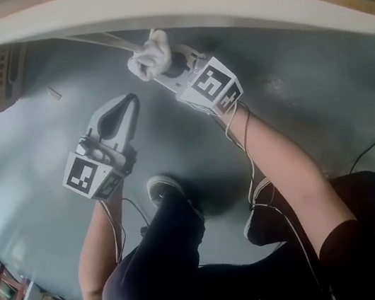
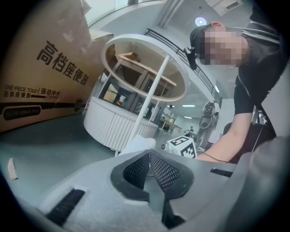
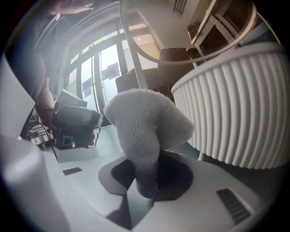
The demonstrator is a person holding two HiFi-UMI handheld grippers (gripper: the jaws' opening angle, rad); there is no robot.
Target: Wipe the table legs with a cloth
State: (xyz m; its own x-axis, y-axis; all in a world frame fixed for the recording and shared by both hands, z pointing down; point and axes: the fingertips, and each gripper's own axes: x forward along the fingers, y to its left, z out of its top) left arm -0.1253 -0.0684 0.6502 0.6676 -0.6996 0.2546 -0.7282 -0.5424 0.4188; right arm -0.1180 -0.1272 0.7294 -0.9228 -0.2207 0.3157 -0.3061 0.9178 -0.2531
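Jaws: right gripper point(image 3: 146, 182) tight on cloth point(image 3: 144, 121) — left gripper point(image 2: 148, 168) together, apparently empty.

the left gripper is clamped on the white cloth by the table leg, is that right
No: the right gripper is the one clamped on the white cloth by the table leg, as the right gripper view shows. The left gripper holds nothing.

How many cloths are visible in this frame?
1. The white cloth is clamped in the right gripper, by the thin white table leg. The left gripper is shut and holds none. More may be hidden.
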